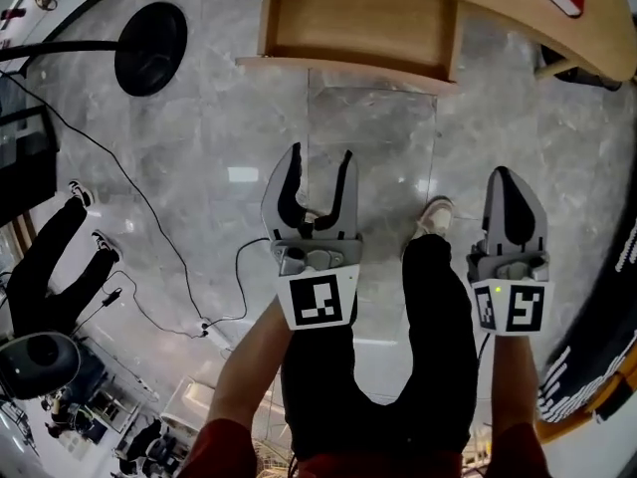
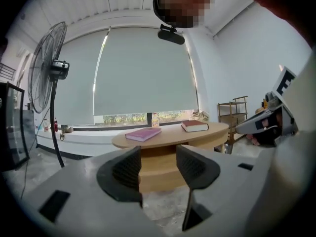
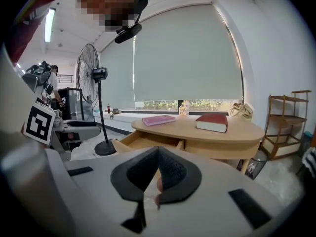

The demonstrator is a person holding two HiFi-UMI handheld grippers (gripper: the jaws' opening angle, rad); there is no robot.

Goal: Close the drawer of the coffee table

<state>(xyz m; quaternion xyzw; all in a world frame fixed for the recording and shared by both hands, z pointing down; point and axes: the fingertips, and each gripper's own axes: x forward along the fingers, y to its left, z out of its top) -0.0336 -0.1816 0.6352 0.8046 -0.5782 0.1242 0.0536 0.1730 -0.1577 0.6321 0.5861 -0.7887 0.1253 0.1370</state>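
Head view — drawer (image 1: 358,23) stands open; left tool (image 1: 320,159) spread, right tool (image 1: 505,179) pressed together.

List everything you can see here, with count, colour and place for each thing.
Oval light wooden coffee table: one, tan, ahead of both grippers.
Wooden drawer: one, tan, pulled open at table's front.
Flat pink book: one, pink, tabletop left.
Thick dark red book: one, tabletop right.
Black pedestal fan: one, floor left of table.
Wooden shelf rack: one, brown, far right.
Left gripper: one, white, jaws open, empty.
Right gripper: one, white, jaws shut, empty.
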